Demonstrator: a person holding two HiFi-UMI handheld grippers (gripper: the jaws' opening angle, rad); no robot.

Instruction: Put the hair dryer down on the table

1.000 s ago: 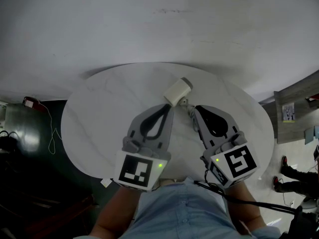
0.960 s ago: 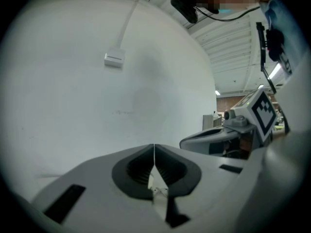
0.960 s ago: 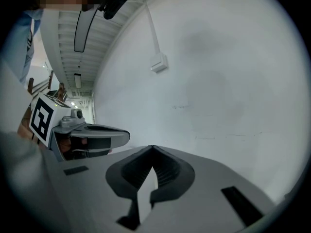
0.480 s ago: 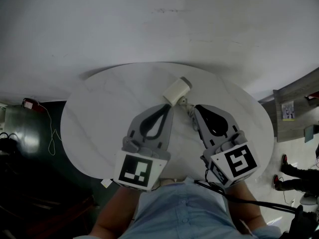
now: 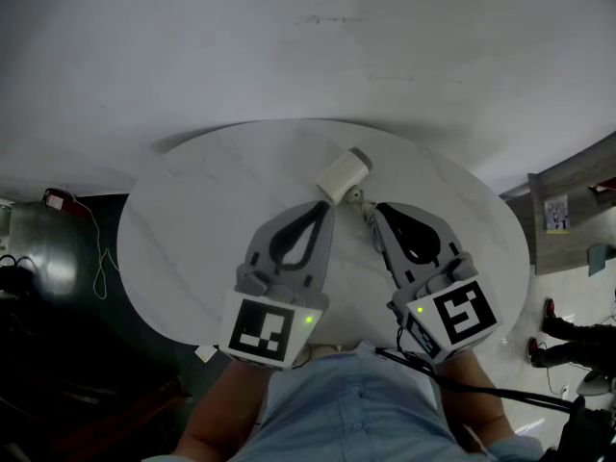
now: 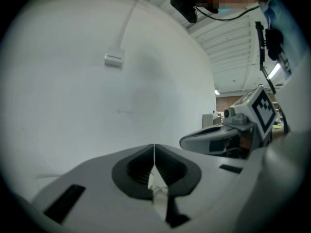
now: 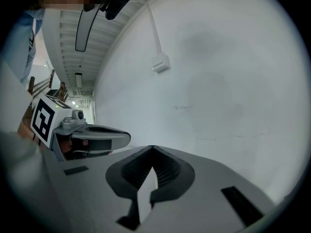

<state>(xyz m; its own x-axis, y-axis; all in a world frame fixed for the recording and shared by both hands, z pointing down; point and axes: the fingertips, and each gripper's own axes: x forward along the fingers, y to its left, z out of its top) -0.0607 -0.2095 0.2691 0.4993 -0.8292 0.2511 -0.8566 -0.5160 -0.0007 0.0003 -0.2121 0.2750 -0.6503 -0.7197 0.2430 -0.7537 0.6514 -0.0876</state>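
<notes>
A cream-white hair dryer (image 5: pixel 343 175) lies on the round white table (image 5: pixel 192 219) in the head view, and its cord (image 5: pixel 365 214) curls back toward me. My left gripper (image 5: pixel 323 206) is shut, its tip just short of the dryer's near end and nothing between the jaws. My right gripper (image 5: pixel 377 210) is shut too, beside the cord and holding nothing. The left gripper view shows closed jaws (image 6: pixel 154 147) against a white wall, with the right gripper (image 6: pixel 228 135) alongside. The right gripper view shows closed jaws (image 7: pixel 153 149) and the left gripper (image 7: pixel 92 137). Neither gripper view shows the dryer.
Dark floor with cables and a red item (image 5: pixel 58 197) lies left of the table. A wooden cabinet (image 5: pixel 568 210) and a person's shoes (image 5: pixel 551 340) are at the right. The wall behind carries a small white box (image 6: pixel 114 58) on a conduit. My light-blue shirt (image 5: pixel 356 407) fills the bottom.
</notes>
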